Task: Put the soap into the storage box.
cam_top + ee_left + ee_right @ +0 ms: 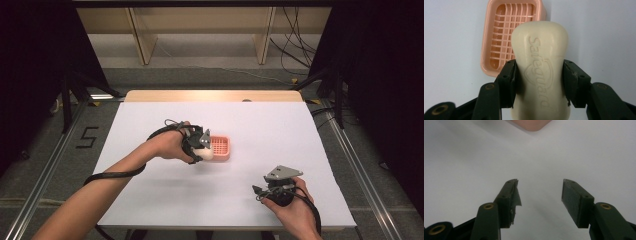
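A cream bar of soap (541, 62) with raised lettering is clamped between the black jaws of my left gripper (539, 83). Beyond it lies a pink soap dish (499, 37) with a slotted grid floor. From above, the left gripper (204, 148) holds the soap (206, 155) at the near left corner of the soap dish (221, 148). Near the table's front right my right gripper (259, 192) rests with its jaws apart; in its own view the right gripper (540, 195) has nothing but white tabletop between its fingers.
The white table (260, 125) has a wooden strip (215, 95) along its far edge. Dark curtains and metal rails flank both sides. A pink corner of the dish (530, 125) shows at the top of the right gripper view.
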`<action>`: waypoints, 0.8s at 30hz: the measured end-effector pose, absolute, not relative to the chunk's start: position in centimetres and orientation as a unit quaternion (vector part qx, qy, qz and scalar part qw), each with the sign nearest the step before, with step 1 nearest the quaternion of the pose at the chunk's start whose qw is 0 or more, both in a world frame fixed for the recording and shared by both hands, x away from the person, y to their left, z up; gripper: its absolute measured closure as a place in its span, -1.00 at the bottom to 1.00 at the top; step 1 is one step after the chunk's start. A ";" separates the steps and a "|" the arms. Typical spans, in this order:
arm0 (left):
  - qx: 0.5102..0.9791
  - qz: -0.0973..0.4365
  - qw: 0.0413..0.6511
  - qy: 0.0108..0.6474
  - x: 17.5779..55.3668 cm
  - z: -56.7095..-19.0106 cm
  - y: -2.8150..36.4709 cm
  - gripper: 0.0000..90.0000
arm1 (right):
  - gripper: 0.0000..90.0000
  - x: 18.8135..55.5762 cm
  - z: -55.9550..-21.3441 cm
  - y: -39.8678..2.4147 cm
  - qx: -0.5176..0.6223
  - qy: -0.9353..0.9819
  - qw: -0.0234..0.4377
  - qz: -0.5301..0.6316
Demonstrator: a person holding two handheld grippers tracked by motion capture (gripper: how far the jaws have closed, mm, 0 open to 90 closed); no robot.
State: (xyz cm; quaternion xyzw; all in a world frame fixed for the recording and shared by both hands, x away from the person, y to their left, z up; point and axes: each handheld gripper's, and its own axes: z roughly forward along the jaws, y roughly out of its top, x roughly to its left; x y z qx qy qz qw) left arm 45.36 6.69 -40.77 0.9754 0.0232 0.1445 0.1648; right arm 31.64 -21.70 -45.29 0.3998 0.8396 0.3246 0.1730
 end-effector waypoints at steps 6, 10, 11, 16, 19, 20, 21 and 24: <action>0.974 0.151 0.168 0.022 45.7 -40.6 6.6 0.09 | 0.05 31.6 -45.3 -21.7 0.400 0.840 0.172 0.325; 0.973 0.154 0.169 0.021 45.9 -40.5 6.5 0.09 | 0.05 31.7 -45.3 -21.7 0.399 0.840 0.173 0.325; 0.973 0.152 0.170 0.023 45.9 -40.5 6.4 0.09 | 0.05 31.6 -45.3 -21.7 0.399 0.840 0.172 0.325; 0.973 0.154 0.170 0.022 46.1 -40.6 6.3 0.09 | 0.05 31.6 -45.3 -21.7 0.408 0.836 0.171 0.324; 0.973 0.156 0.169 0.023 46.3 -40.7 6.3 0.09 | 0.05 31.5 -45.3 -21.7 0.409 0.835 0.169 0.326; 0.973 0.155 0.167 0.023 46.4 -40.7 6.3 0.09 | 0.05 31.5 -45.3 -21.7 0.409 0.836 0.170 0.324; 0.973 0.157 0.167 0.022 46.5 -40.7 6.2 0.09 | 0.05 31.5 -45.3 -21.7 0.409 0.835 0.170 0.326; 0.973 0.155 0.167 0.025 46.6 -40.7 6.2 0.09 | 0.05 31.6 -45.3 -21.7 0.408 0.836 0.171 0.324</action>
